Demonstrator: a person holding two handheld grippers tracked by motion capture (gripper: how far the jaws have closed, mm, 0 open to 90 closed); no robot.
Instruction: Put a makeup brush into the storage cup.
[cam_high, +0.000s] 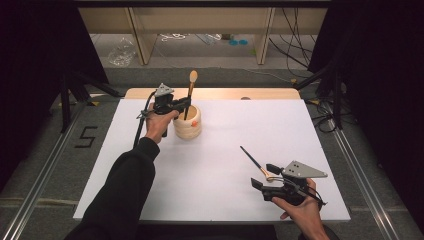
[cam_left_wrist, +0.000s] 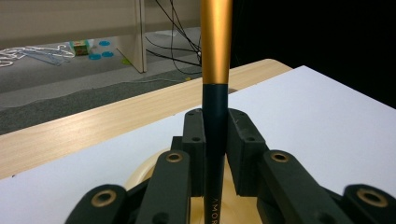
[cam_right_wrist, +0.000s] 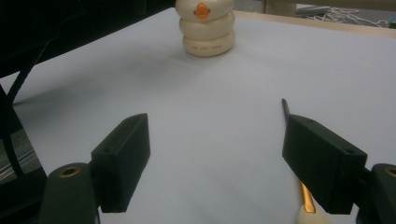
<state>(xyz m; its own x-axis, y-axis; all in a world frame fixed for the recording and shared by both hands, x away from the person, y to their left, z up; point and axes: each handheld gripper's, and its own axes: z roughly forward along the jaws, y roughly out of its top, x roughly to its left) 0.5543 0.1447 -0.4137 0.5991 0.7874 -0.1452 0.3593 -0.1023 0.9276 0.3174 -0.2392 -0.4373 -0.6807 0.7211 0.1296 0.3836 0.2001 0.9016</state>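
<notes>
A cream ringed holder with an orange mark stands at the back left of the white sheet. Just above it my left gripper is shut on the black handle of a makeup brush, which stands upright with its tan head on top. In the left gripper view the pads of my left gripper clamp the brush below its gold ferrule, over the holder. My right gripper is open at the front right. A second brush lies beside it. In the right gripper view that brush passes behind the right jaw of my right gripper; the holder stands far off.
The wooden table edge runs behind the sheet. Beyond it are wooden legs, cables and a plastic bag on the floor. Black curtains close both sides. Metal rails flank the table.
</notes>
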